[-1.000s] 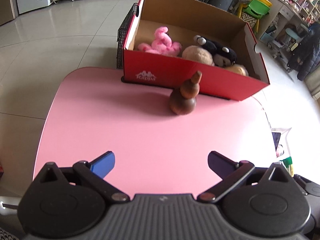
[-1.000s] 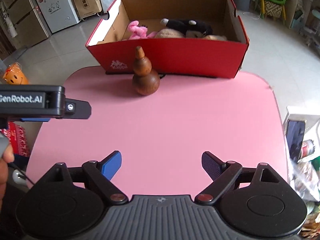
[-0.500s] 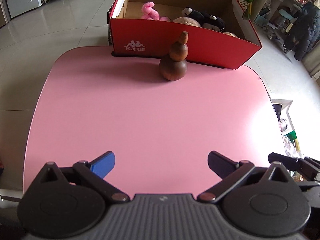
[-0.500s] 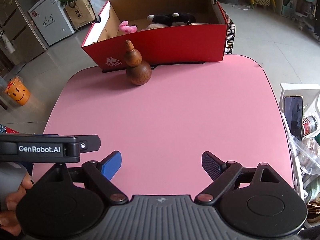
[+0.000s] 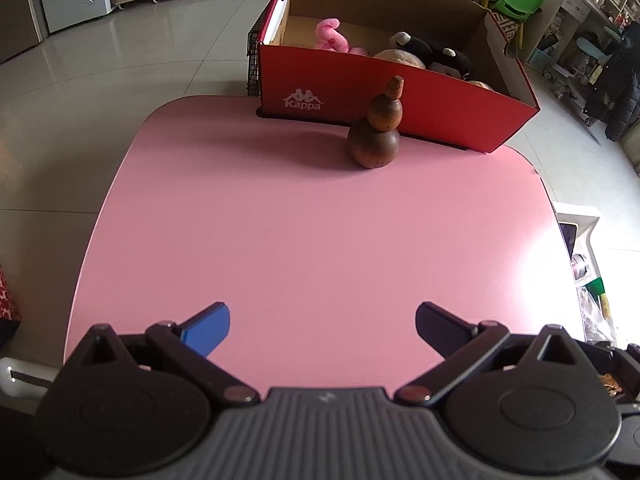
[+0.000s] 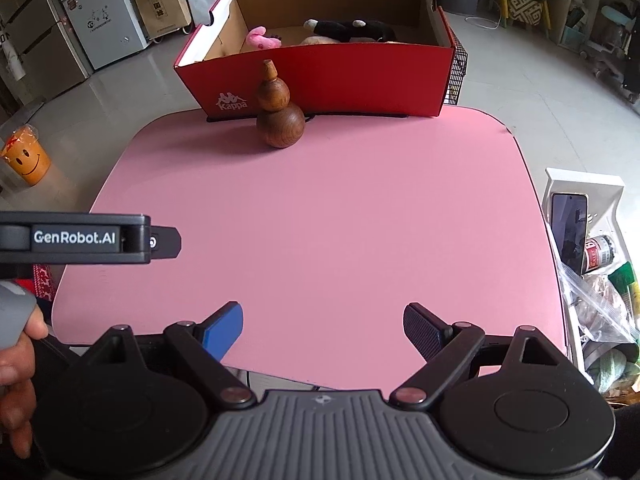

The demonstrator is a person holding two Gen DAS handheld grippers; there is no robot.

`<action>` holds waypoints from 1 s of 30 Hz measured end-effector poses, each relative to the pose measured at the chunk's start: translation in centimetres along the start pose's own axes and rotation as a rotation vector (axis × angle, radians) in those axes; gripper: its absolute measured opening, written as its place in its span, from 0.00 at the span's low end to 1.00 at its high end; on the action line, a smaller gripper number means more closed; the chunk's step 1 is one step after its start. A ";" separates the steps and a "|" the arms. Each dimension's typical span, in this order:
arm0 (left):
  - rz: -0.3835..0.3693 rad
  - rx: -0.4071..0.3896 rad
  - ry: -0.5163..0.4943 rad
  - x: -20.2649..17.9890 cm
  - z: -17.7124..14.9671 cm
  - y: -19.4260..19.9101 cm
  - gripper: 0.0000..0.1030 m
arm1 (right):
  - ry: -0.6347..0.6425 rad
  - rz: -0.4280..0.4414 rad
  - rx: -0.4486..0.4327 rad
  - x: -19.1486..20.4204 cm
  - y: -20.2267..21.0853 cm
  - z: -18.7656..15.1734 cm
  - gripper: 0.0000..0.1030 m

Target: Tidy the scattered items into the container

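Both grippers, left gripper (image 5: 322, 326) and right gripper (image 6: 323, 326), are hovering spread wide and empty over the pink table (image 5: 320, 240); wooden gourd (image 5: 375, 136) is standing upright just beside the red box (image 5: 400, 92) holding plush toys (image 5: 424, 50).

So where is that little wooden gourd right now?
The wooden gourd stands upright at the far end of the pink table, just in front of the red shoebox that holds the plush toys.

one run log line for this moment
left gripper: open, empty | right gripper: open, empty | wooden gourd: upright on table, outside red box
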State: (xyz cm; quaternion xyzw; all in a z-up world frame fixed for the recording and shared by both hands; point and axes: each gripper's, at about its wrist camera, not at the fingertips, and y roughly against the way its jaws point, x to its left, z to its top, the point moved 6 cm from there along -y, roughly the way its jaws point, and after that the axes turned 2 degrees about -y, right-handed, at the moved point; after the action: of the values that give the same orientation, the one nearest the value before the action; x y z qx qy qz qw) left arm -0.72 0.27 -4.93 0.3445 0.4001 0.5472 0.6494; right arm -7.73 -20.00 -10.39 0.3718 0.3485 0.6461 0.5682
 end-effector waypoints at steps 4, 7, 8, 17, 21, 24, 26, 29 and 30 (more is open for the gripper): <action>0.022 -0.019 0.006 0.2 0.4 0.4 1.00 | 0.004 -0.017 -0.002 -0.5 0.3 -0.2 0.85; 0.036 -0.004 0.030 0.9 0.5 -0.1 1.00 | -0.008 -0.006 -0.026 -0.7 0.7 0.2 0.85; 0.035 -0.001 0.039 1.1 0.5 -0.2 1.00 | -0.007 -0.005 -0.035 -0.7 0.7 0.4 0.85; -0.029 -0.013 0.059 0.9 1.3 -1.0 1.00 | -0.019 0.056 -0.094 0.6 0.1 2.2 0.85; 0.023 0.018 0.030 0.6 2.2 -1.9 1.00 | 0.055 0.056 -0.106 1.6 -0.4 3.2 0.84; 0.010 0.038 0.066 0.6 3.1 -2.6 1.00 | 0.095 0.039 -0.104 1.6 -0.8 3.9 0.76; 0.018 0.042 0.052 0.3 3.7 -3.0 1.00 | 0.086 0.068 -0.090 1.4 -1.1 4.4 0.72; 0.043 0.051 0.017 -0.1 4.5 -3.6 1.00 | 0.097 0.098 -0.083 1.6 -1.4 5.5 0.71; 0.061 0.055 -0.004 -0.2 4.7 -3.9 1.00 | 0.108 0.102 -0.082 1.6 -1.5 5.9 0.71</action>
State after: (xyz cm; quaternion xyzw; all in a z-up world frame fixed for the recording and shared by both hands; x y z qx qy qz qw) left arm 5.18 -0.64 -6.27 0.3754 0.4032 0.5548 0.6235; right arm -1.95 -18.06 -8.73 0.3301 0.3323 0.7071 0.5298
